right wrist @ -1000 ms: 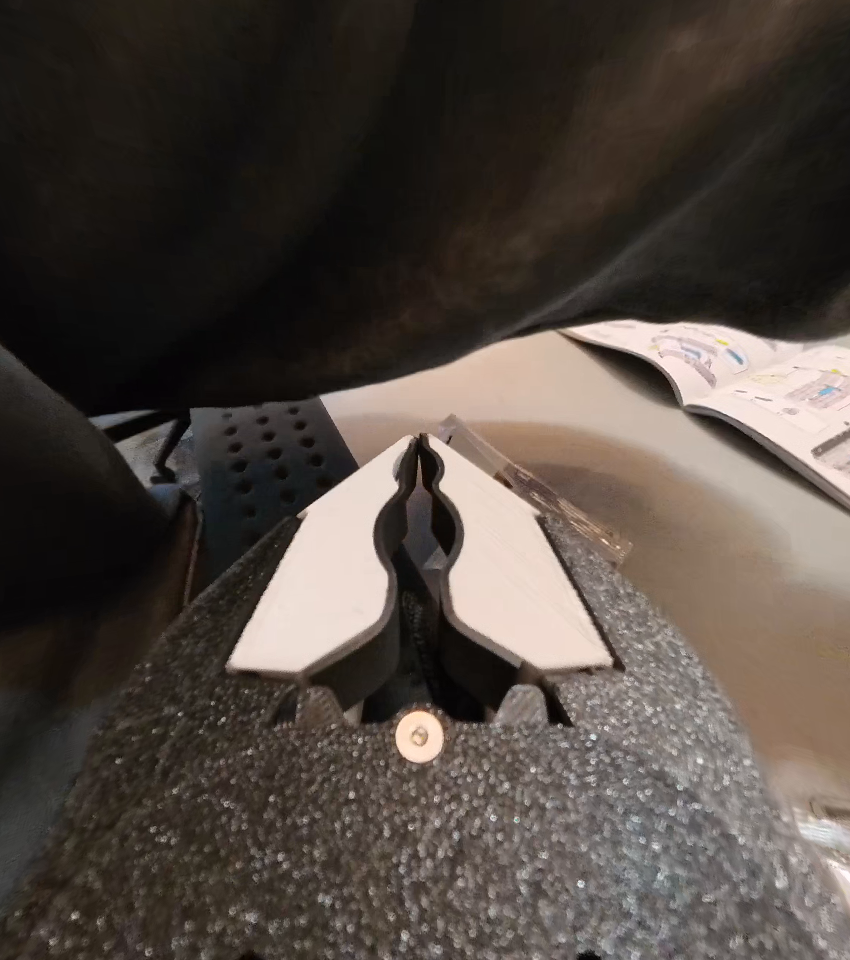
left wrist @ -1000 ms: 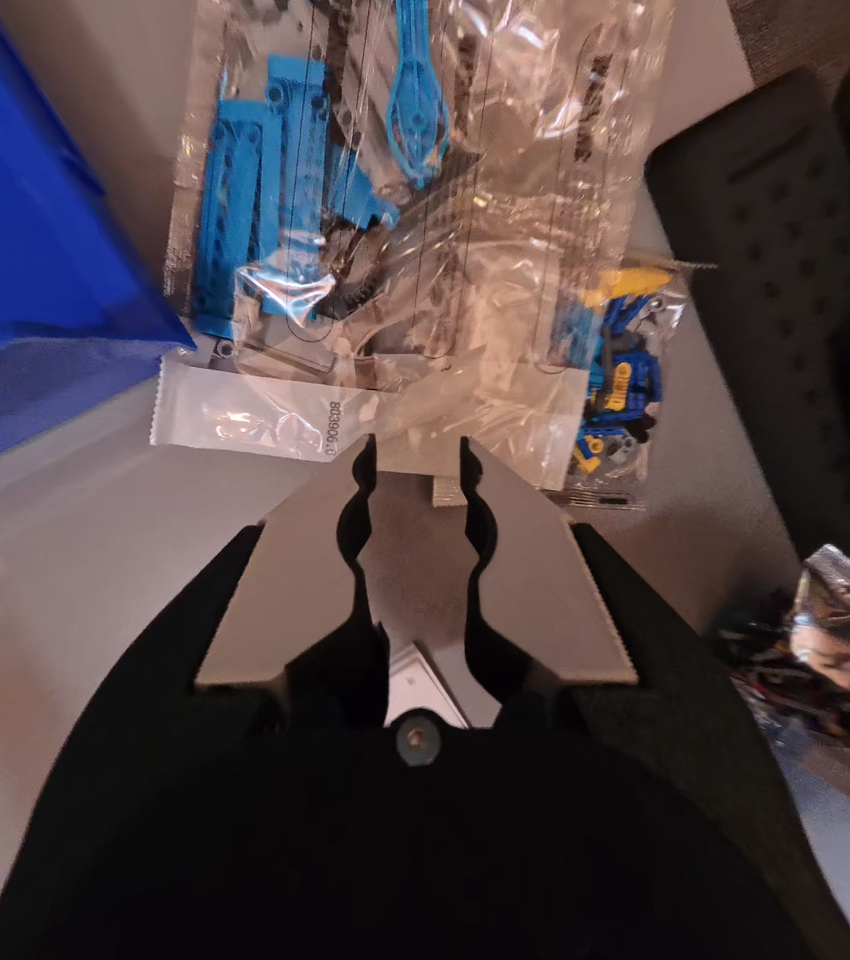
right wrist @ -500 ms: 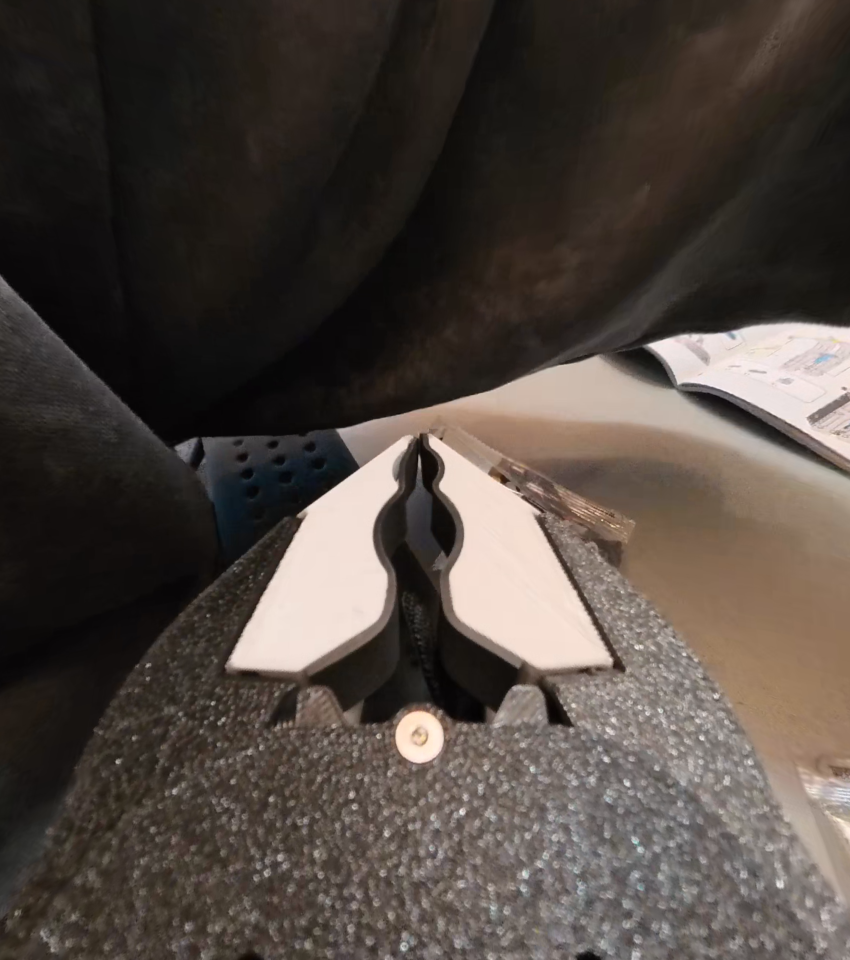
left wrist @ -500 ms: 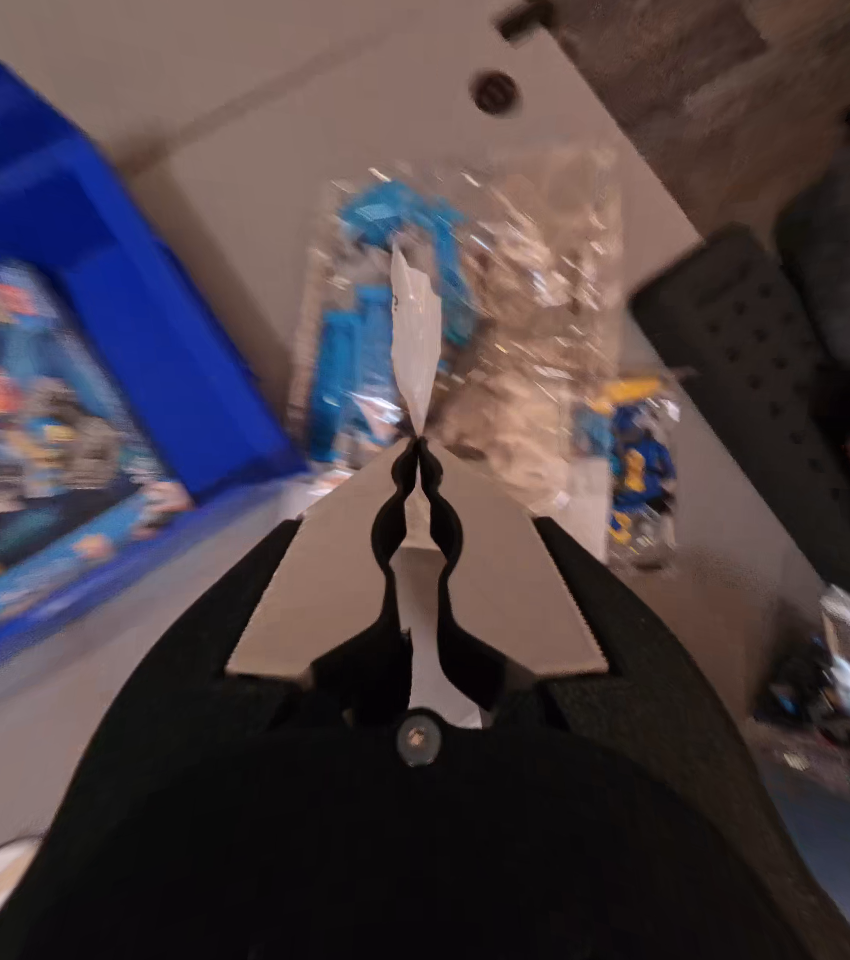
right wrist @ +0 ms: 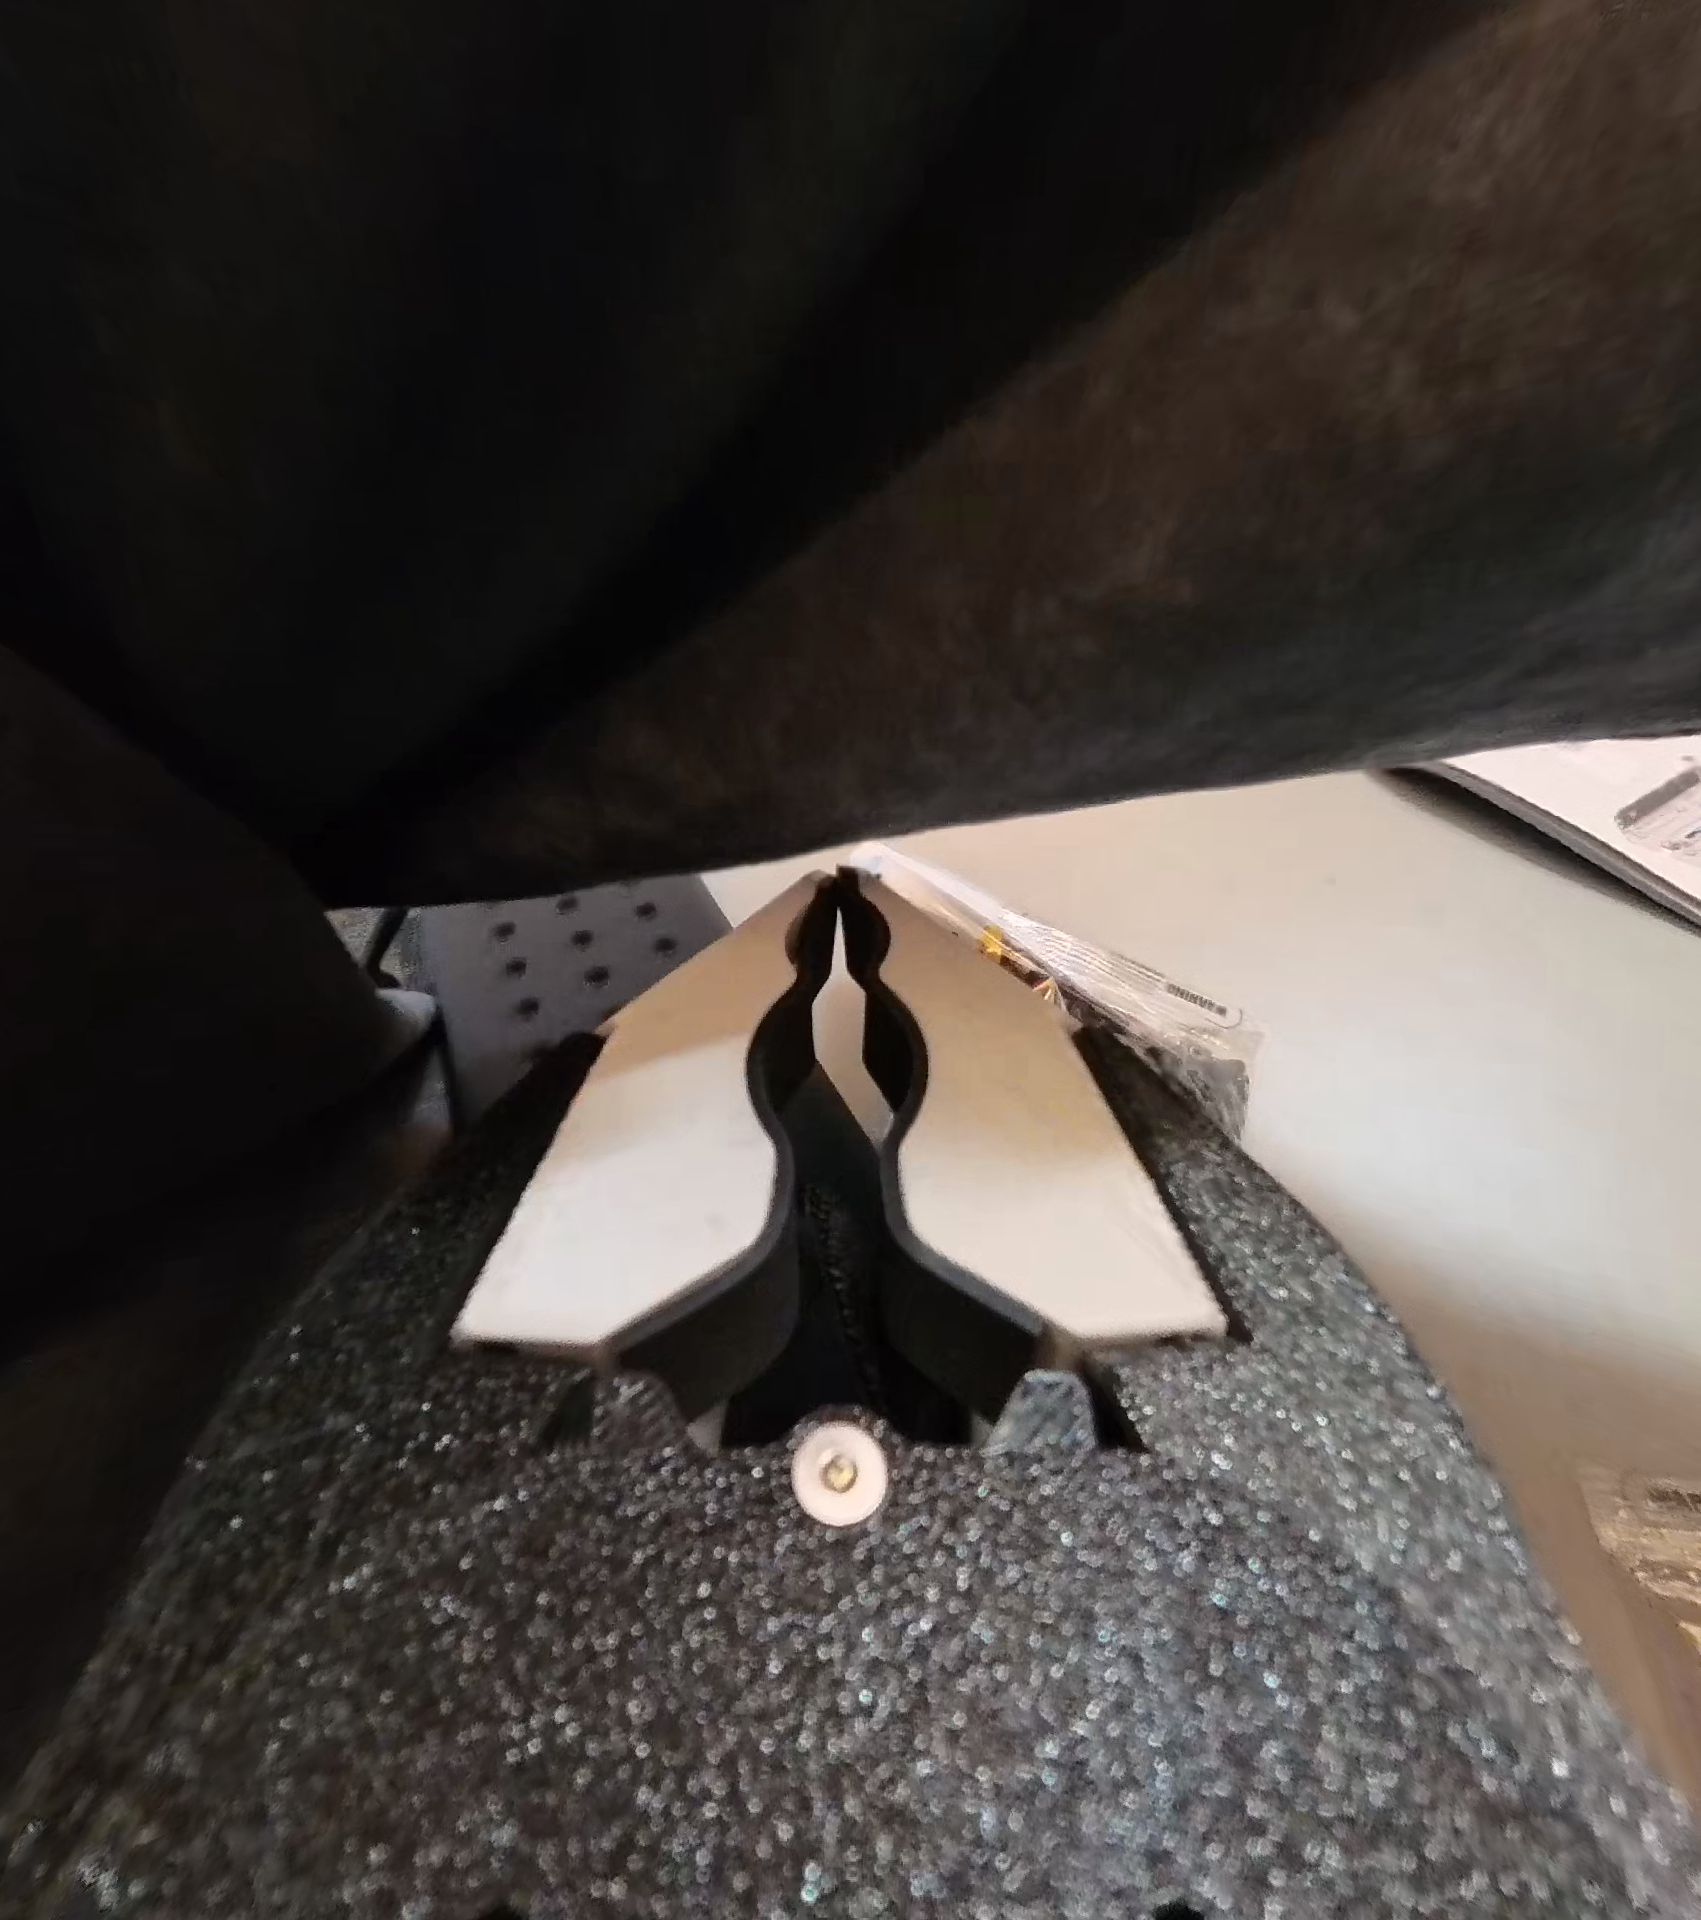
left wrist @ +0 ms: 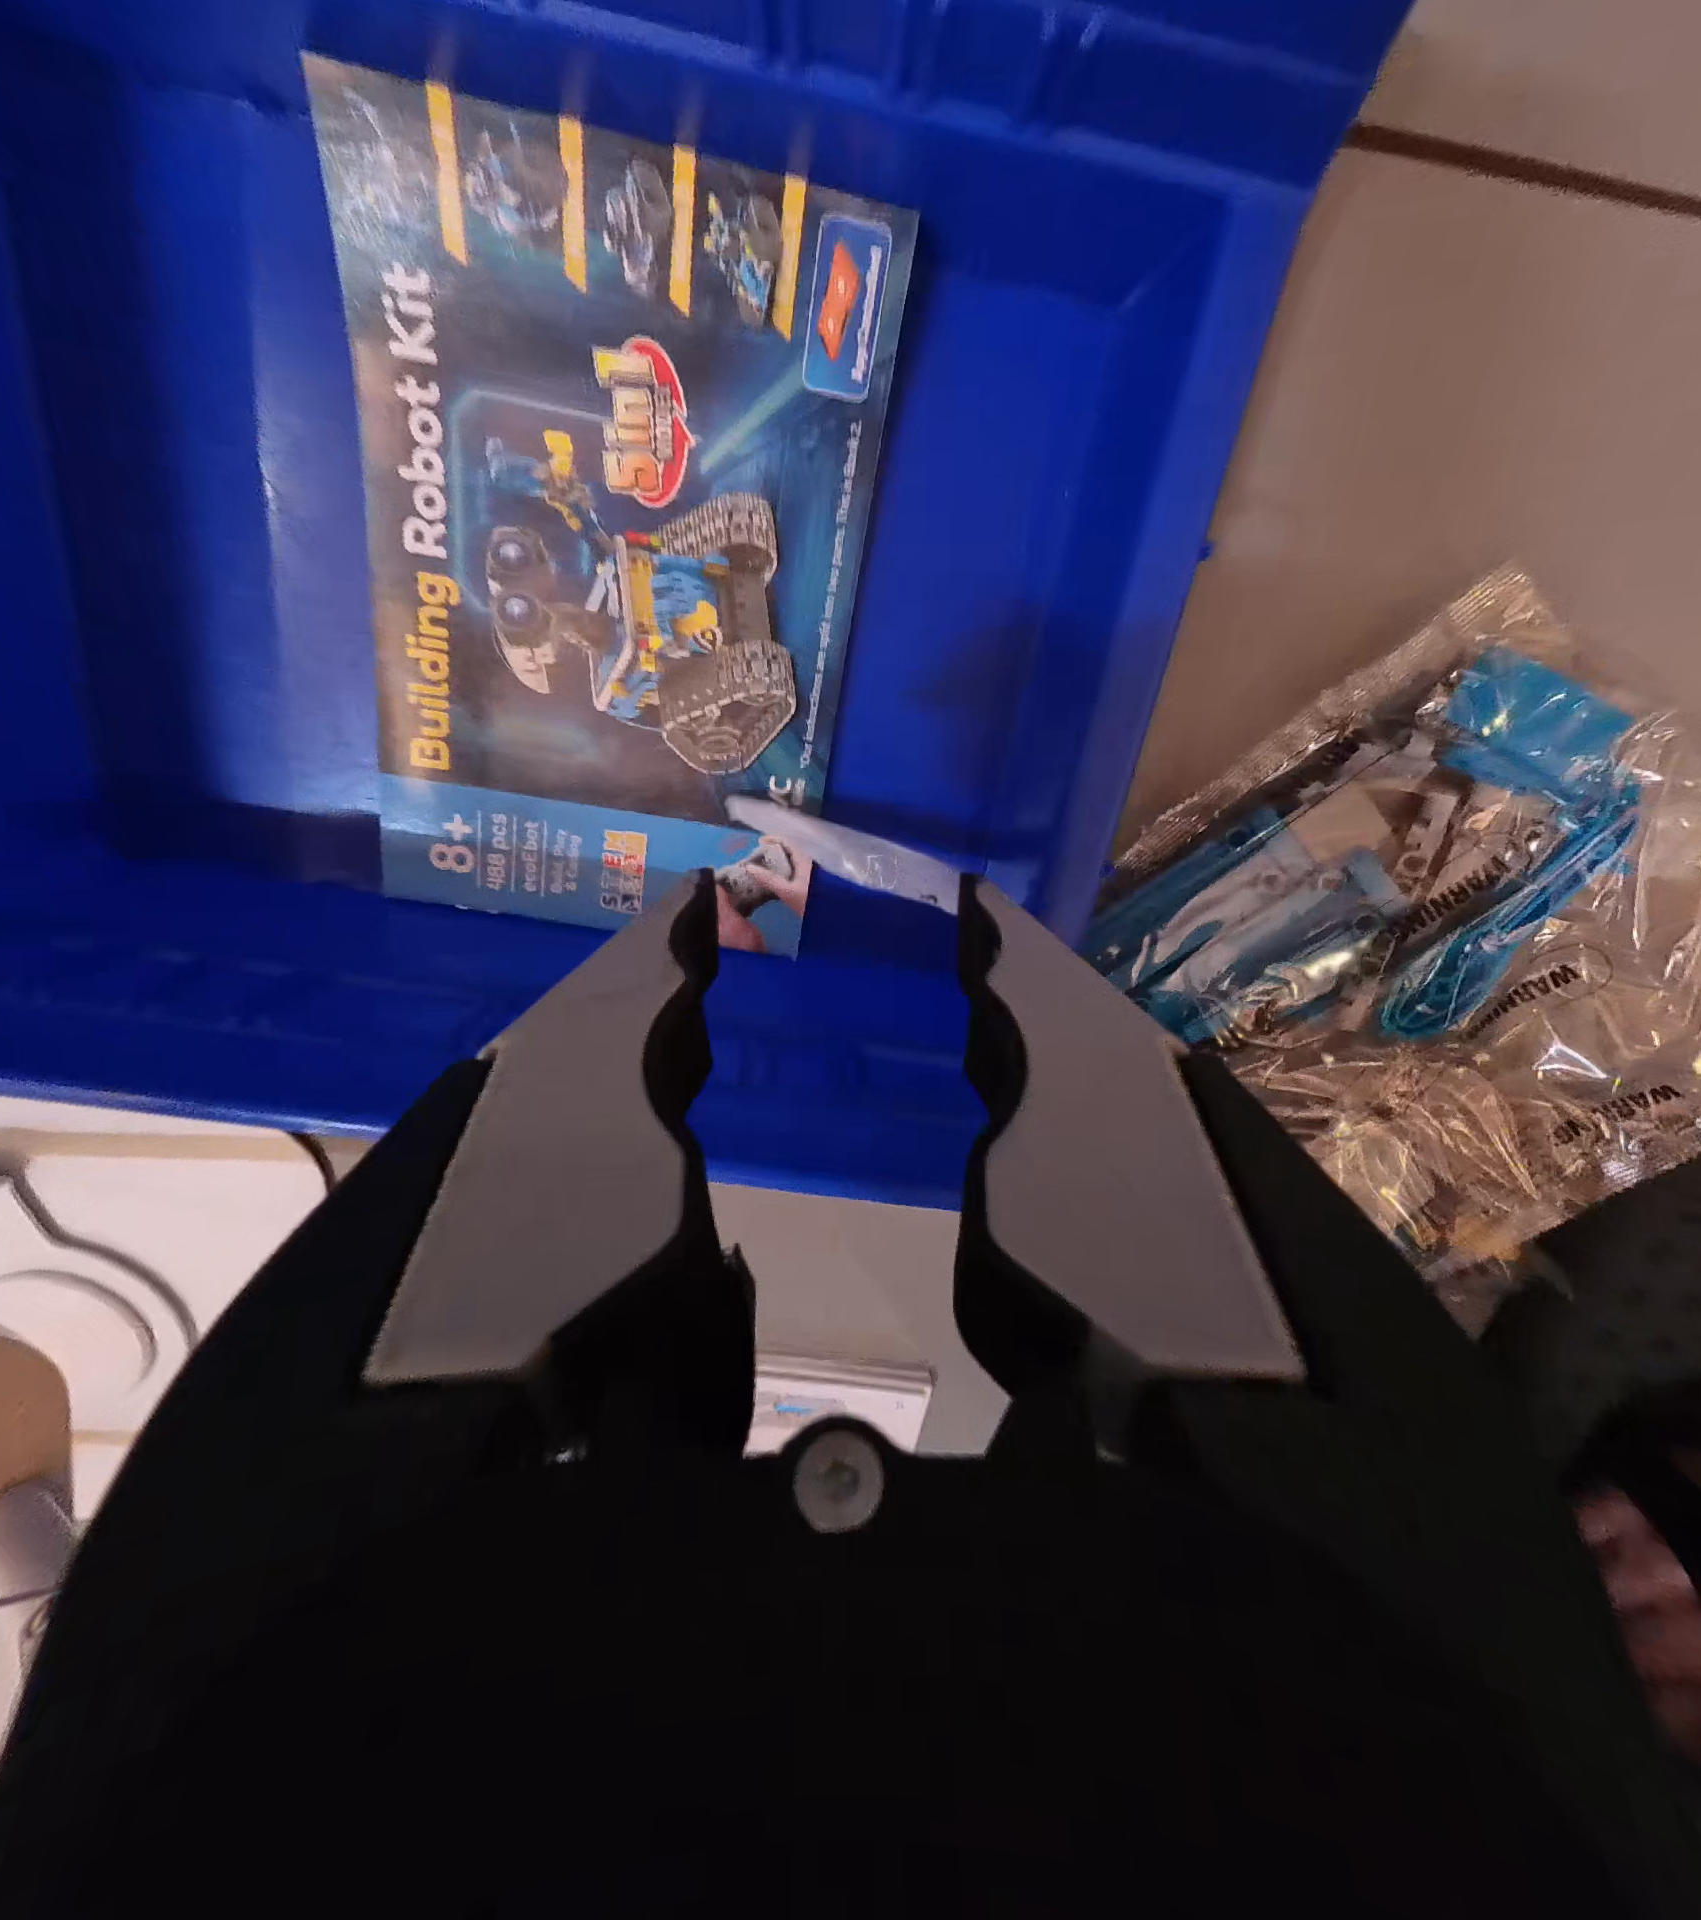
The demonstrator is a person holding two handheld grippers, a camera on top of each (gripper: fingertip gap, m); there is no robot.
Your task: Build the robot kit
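Left claw spread over the blue bin, right claw pinched shut by a clear bag.

The left gripper [left wrist: 830,894] hung with its jaws wide apart and nothing between them, above the near wall of one blue bin [left wrist: 98,520]; a small white strip [left wrist: 841,844] lay just past its tips, on the lower corner of the single printed kit sheet [left wrist: 617,468] in the bin's bottom. One clear bag of blue parts [left wrist: 1448,956] lay on the pale tabletop [left wrist: 1552,416] just right of the bin. The right gripper [right wrist: 838,881] had its tips together; whether they pinched the clear packet [right wrist: 1126,982] touching its right finger I could not tell. One open booklet [right wrist: 1656,831] lay farther right, and dark cloth [right wrist: 825,416] filled the view above.
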